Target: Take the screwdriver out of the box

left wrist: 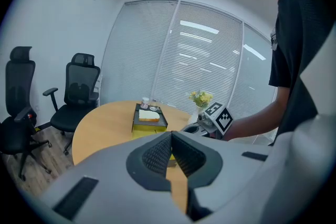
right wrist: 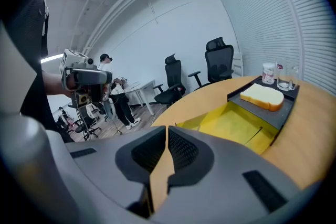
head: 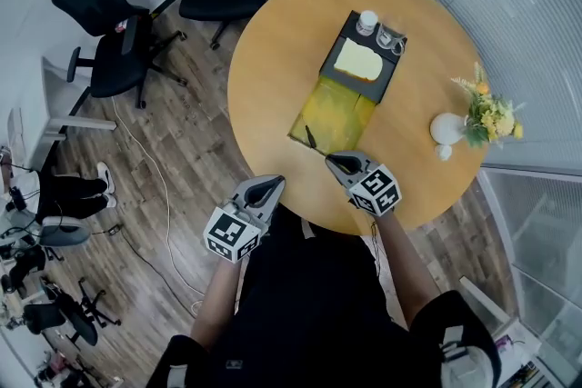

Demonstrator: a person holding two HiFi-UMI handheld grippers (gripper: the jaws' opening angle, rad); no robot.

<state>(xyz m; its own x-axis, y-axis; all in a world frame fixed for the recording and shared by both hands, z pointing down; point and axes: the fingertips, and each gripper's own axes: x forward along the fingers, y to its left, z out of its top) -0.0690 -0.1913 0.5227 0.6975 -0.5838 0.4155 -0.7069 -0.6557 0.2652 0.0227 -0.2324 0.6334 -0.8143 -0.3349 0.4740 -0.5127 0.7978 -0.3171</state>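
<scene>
Round table [head: 273,68] bears an open yellow box [head: 344,112] holding a dark sliver, probably the screwdriver [head: 310,138]. Left gripper [head: 271,184] and right gripper [head: 335,162] hover nearby, jaws together and empty, seemingly poised to reach.

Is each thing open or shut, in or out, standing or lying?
Left gripper: jaws shut, empty.
Right gripper: jaws shut, empty.
Yellow box: open.
Screwdriver: lying inside the box.
Vase: upright, holding flowers.
Glass: upright on the dark tray.

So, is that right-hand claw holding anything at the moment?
No, the right gripper has its jaws shut together with nothing between them.
</scene>
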